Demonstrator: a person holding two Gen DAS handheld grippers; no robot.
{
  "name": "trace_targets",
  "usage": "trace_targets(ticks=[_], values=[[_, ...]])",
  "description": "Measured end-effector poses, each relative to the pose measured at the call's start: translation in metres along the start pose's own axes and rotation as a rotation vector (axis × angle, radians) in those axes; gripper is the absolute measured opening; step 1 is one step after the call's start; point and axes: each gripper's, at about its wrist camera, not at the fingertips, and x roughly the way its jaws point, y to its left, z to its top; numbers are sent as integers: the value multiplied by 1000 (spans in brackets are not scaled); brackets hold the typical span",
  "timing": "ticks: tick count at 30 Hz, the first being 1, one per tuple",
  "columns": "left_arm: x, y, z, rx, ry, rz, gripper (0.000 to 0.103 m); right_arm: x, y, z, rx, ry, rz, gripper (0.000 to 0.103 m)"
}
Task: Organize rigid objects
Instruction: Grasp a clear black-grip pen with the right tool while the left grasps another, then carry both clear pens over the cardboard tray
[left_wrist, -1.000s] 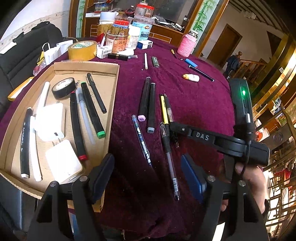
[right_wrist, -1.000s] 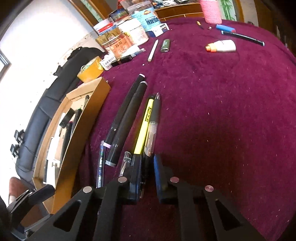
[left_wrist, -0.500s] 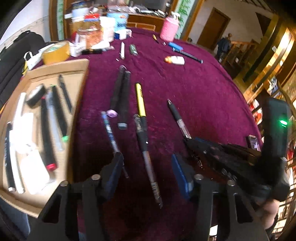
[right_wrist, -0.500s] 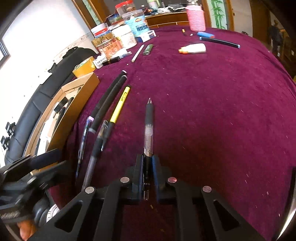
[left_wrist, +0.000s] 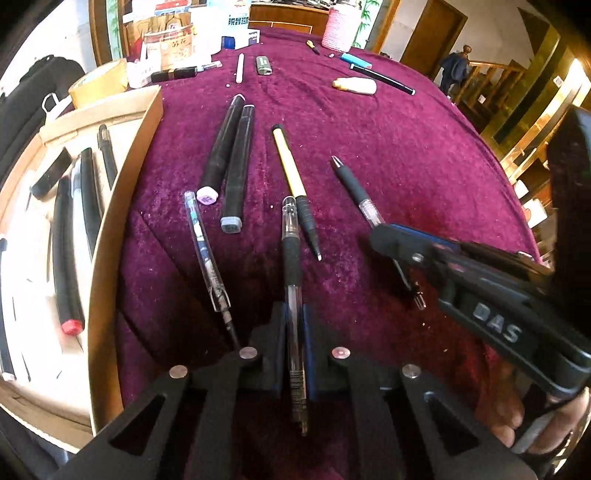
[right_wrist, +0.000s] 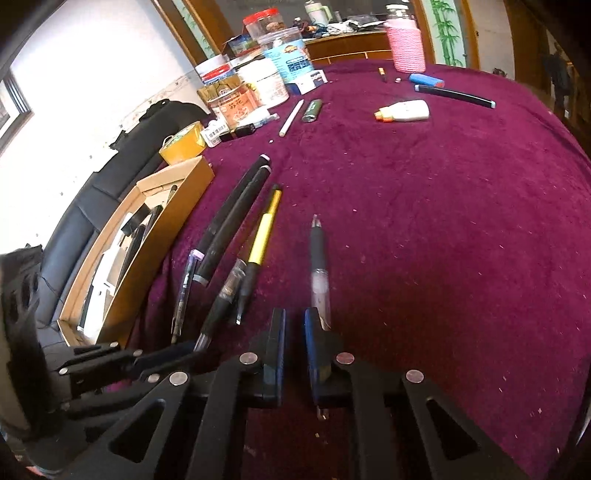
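My left gripper (left_wrist: 294, 325) is shut on a clear pen with a black grip (left_wrist: 291, 254), low over the maroon cloth. My right gripper (right_wrist: 294, 325) has let go of a black-grip gel pen (right_wrist: 318, 266); its jaws stand slightly apart and the pen lies under its right finger. The right gripper (left_wrist: 395, 243) also shows in the left wrist view over that pen (left_wrist: 354, 188). A yellow pen (left_wrist: 291, 173), two black markers (left_wrist: 229, 162) and a blue patterned pen (left_wrist: 205, 247) lie alongside. A cardboard tray (left_wrist: 122, 192) with markers stands left.
Jars, boxes and a tape roll (right_wrist: 183, 144) crowd the table's far edge. A white stick (right_wrist: 291, 118), a green lighter (right_wrist: 312, 110), a white correction tape (right_wrist: 404, 110), a blue lighter (right_wrist: 426, 78) and a black pen (right_wrist: 454, 96) lie far off. A black sofa (right_wrist: 110, 177) is left.
My left gripper has moved forward and shut on the clear pen. My right gripper has opened a little, and the gel pen it held now lies on the cloth.
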Motion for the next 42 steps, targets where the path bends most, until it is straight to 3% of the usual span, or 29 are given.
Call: trace_targets(ticks=[8,11,15,17,20,24,28,31,35,42], values=[[-17,11,-2,-54,-21,-63,8,0,2,4,7,-24,-42,13],[-24,14,-3,-69,-34,-90,8,-1,-2,9,12,-39,-72,37],[-36,20,-3,-82,-56,-109,8,12,-2,10,-24,-12,-106,39],[-48,30,-5,-101,-77,-126,8,16,3,9,-58,-18,-136,34],[-68,49,-7,-144,-108,-145,8,18,7,9,-74,-20,-205,12],[-97,85,-11,-214,-161,-150,8,16,2,11,-38,-31,-197,11],[-121,127,-12,-289,-214,-119,8,-8,29,17,-39,-106,-100,11],[-132,160,-13,-342,-247,-79,8,-20,75,27,-100,-142,25,11],[-122,200,-6,-398,-229,-12,8,3,126,40,-141,-86,173,12],[-98,236,0,-414,-201,97,8,67,175,54,-173,19,177,12]])
